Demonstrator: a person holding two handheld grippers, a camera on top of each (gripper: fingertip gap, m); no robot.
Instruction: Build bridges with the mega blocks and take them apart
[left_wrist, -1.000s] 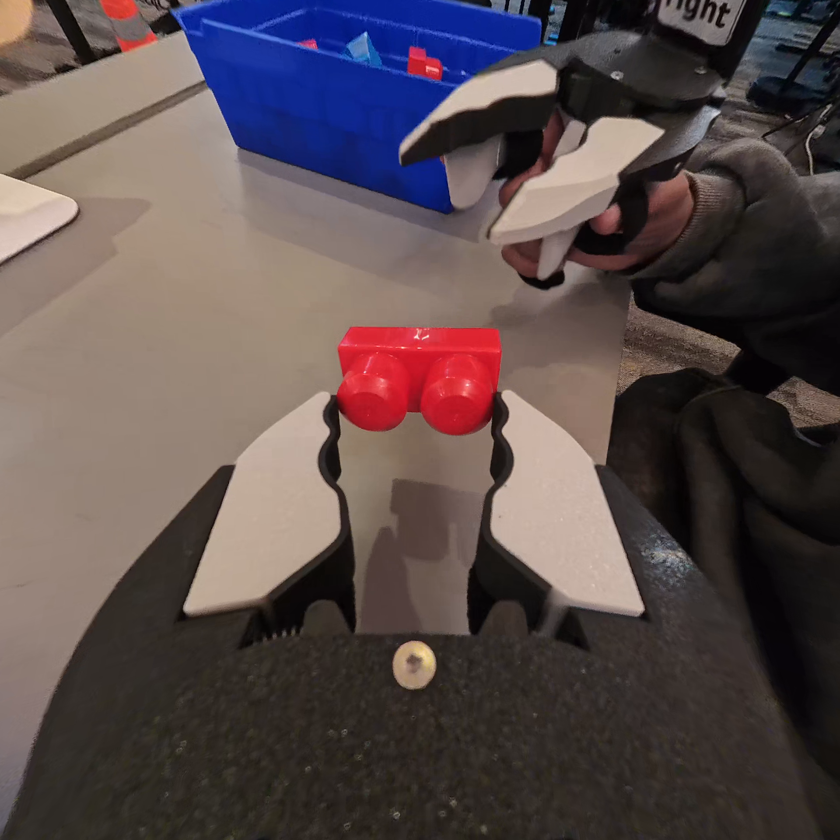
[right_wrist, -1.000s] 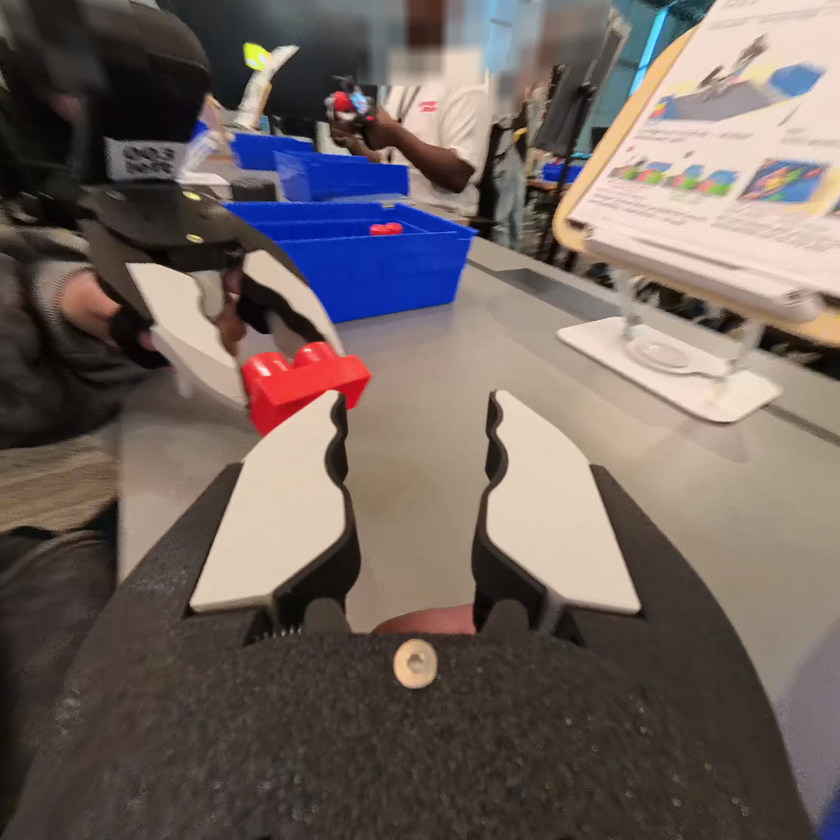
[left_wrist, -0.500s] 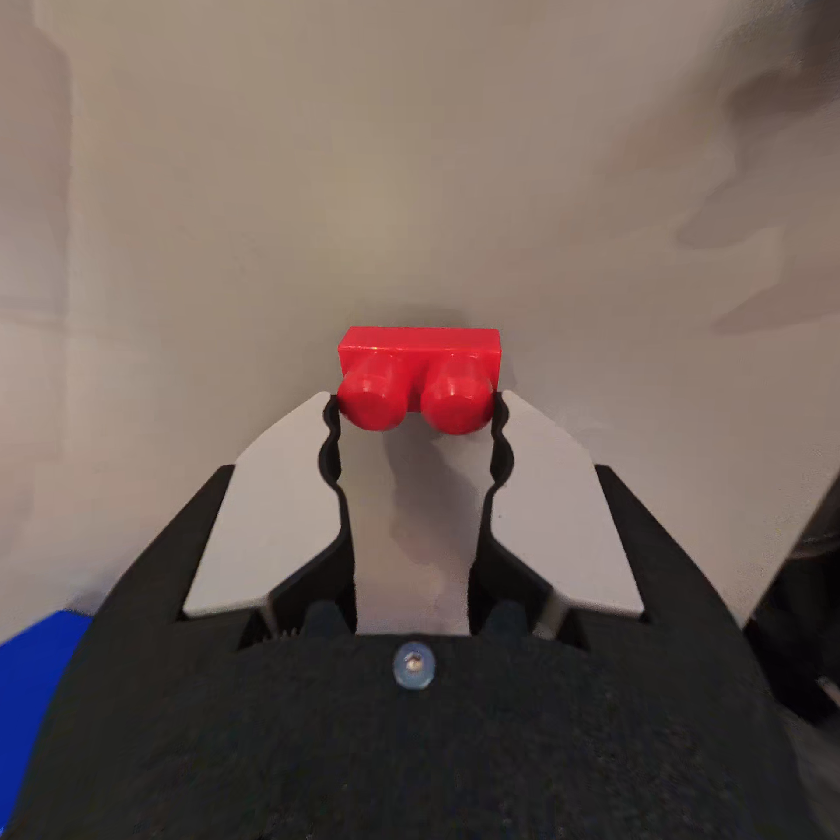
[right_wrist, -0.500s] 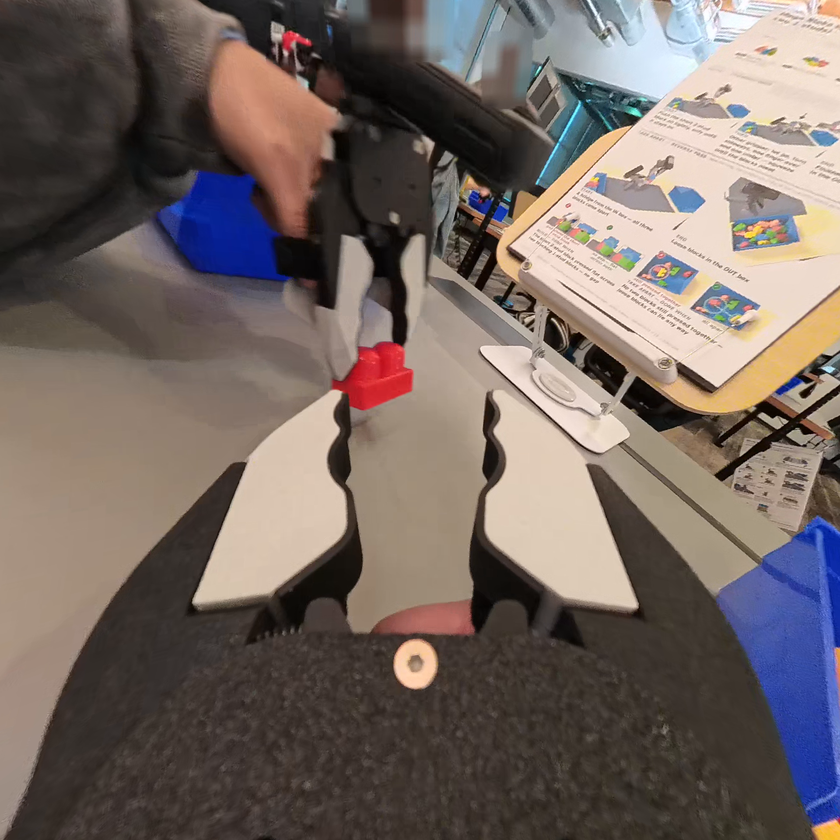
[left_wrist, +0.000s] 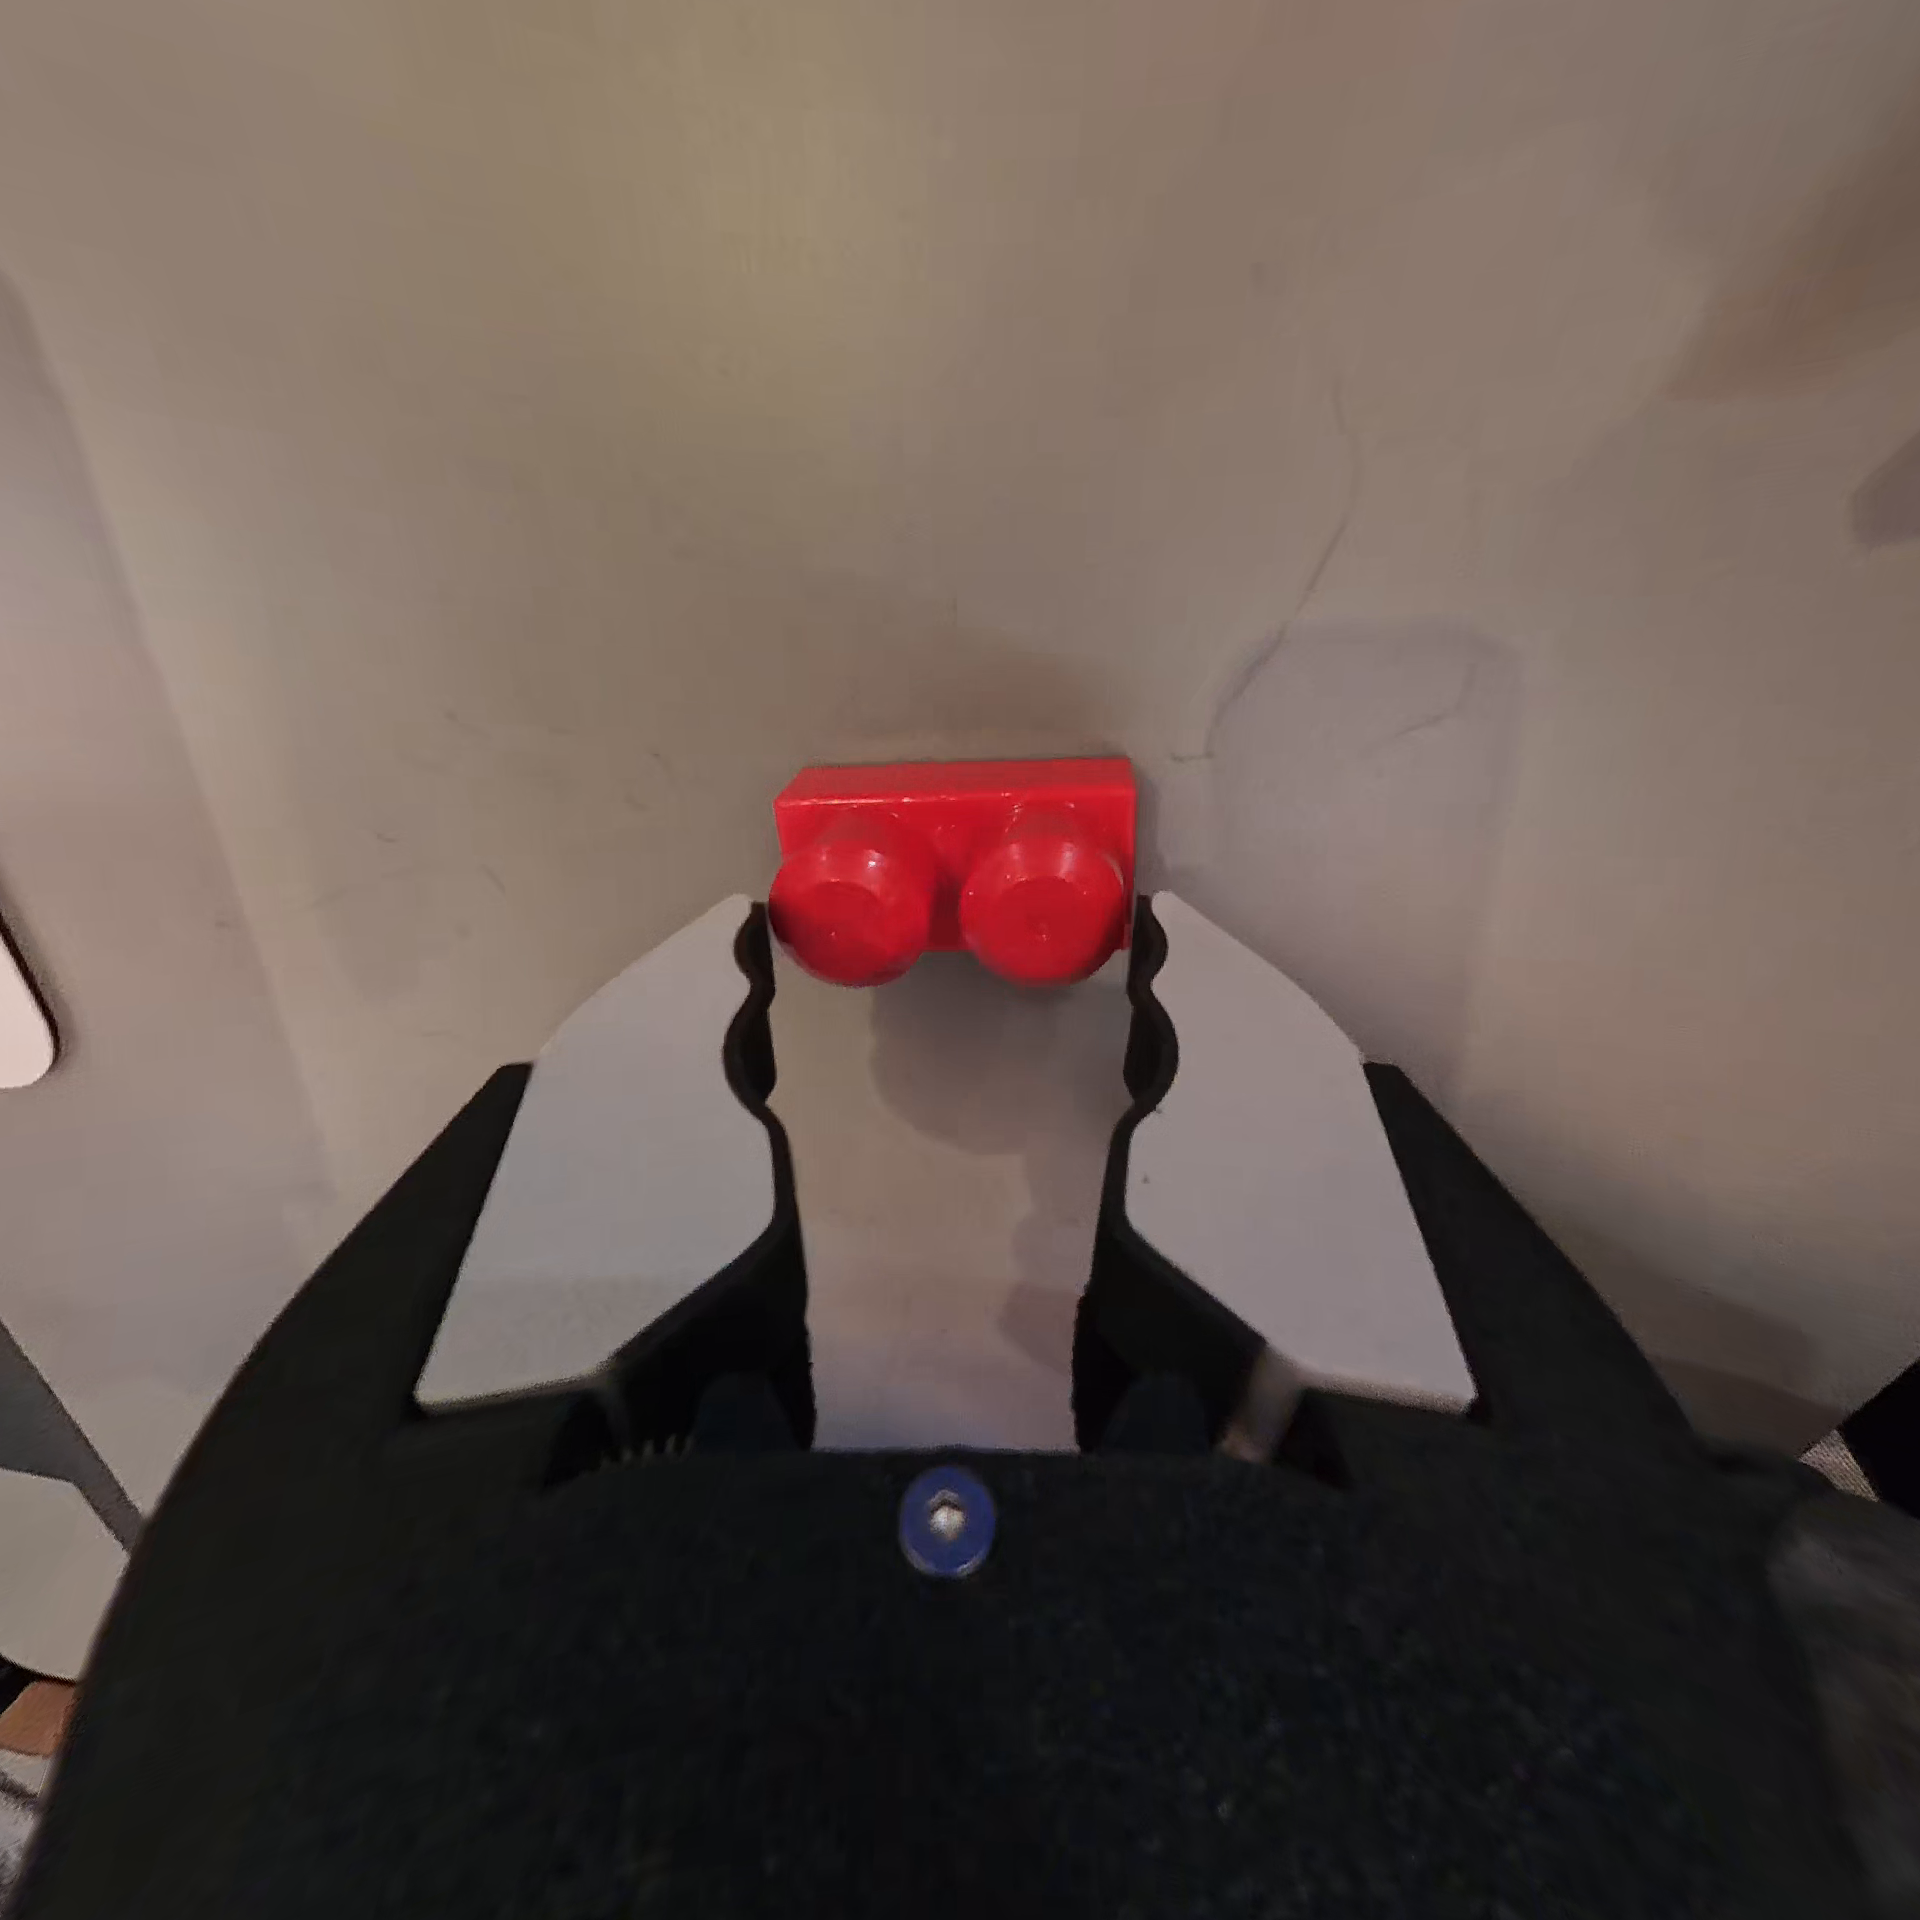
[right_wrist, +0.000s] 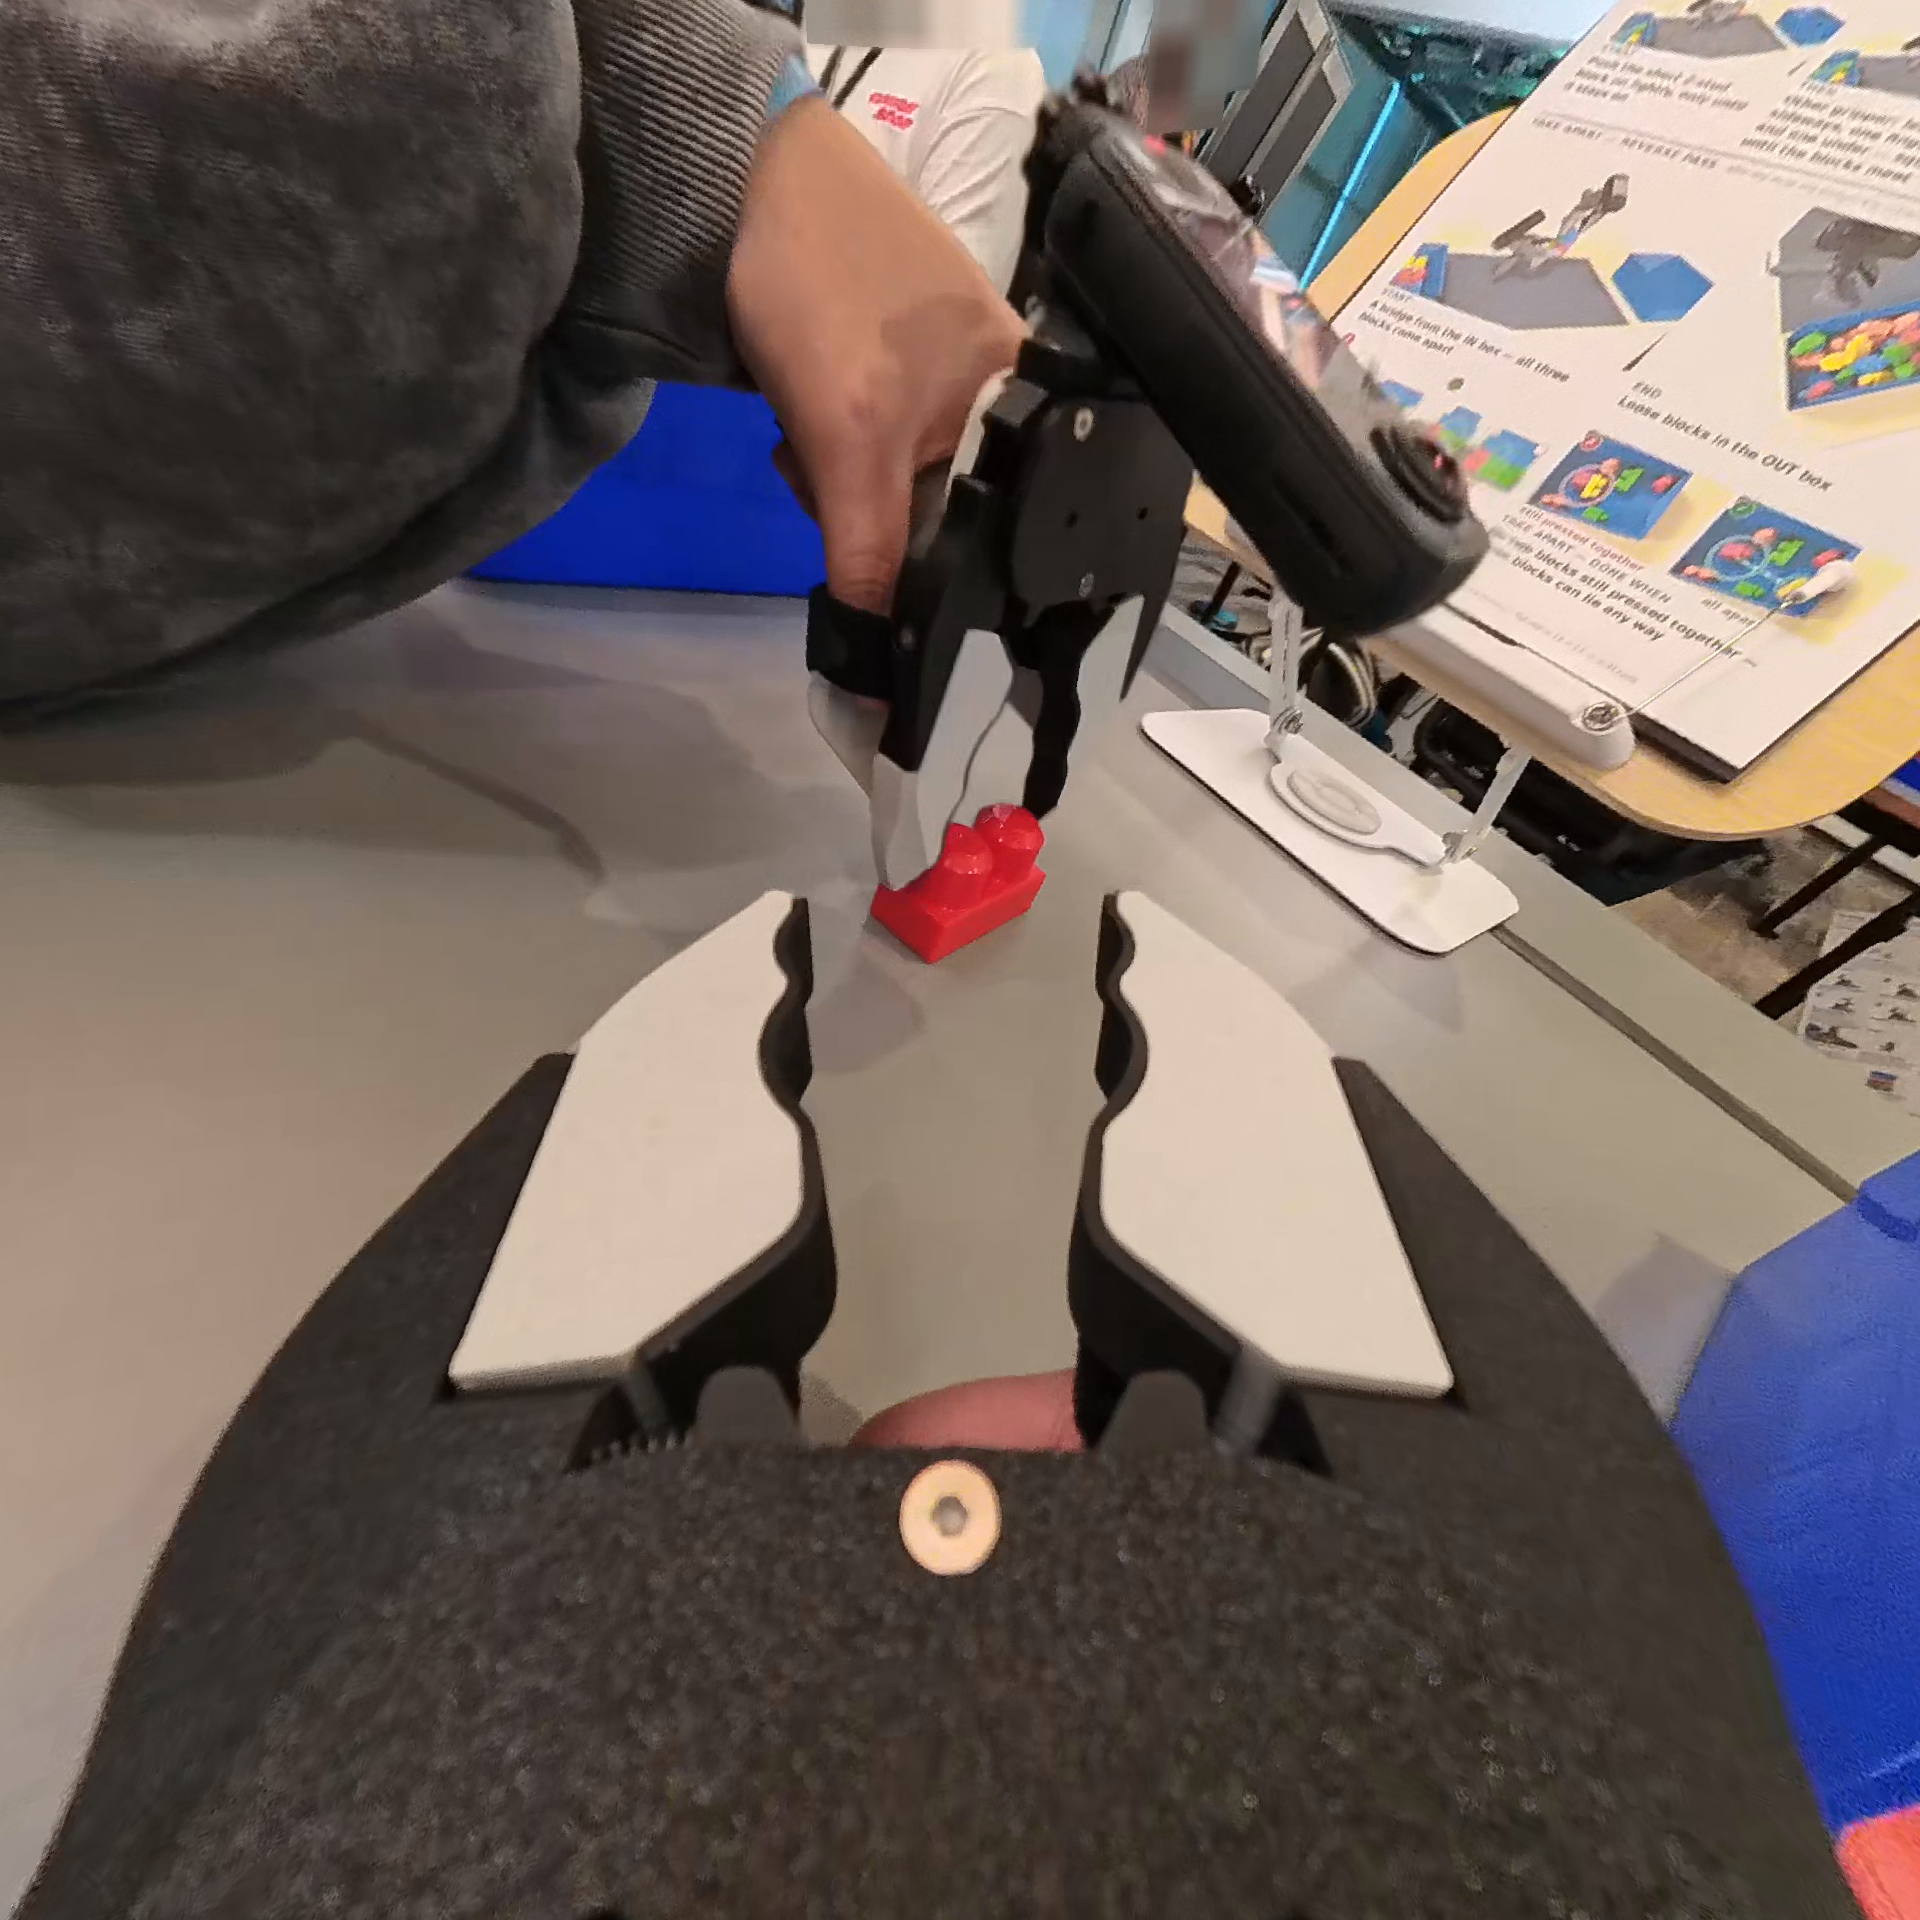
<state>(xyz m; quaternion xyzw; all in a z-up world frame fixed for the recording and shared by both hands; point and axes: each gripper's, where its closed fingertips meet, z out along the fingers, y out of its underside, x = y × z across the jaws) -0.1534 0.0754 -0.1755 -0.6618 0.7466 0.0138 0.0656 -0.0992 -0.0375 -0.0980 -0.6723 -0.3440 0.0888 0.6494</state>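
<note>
My left claw (left_wrist: 951, 914) is black with pale grey fingers (left_wrist: 634, 1143), clamped on a glossy red block (left_wrist: 951, 878). The table (left_wrist: 935, 364) is plain grey. At three o'clock in my right view sits a blue bin (right_wrist: 1808, 1455).

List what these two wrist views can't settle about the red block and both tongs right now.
- Underside of the red block: hidden against the table in both views.
- Contact of the left tongs with the block's far end: hidden by the block in the right wrist view.
- Right tongs: absent from the left wrist view, outside its edges.
- Contents of the blue bin: cut off by the right wrist view's edge.
</note>
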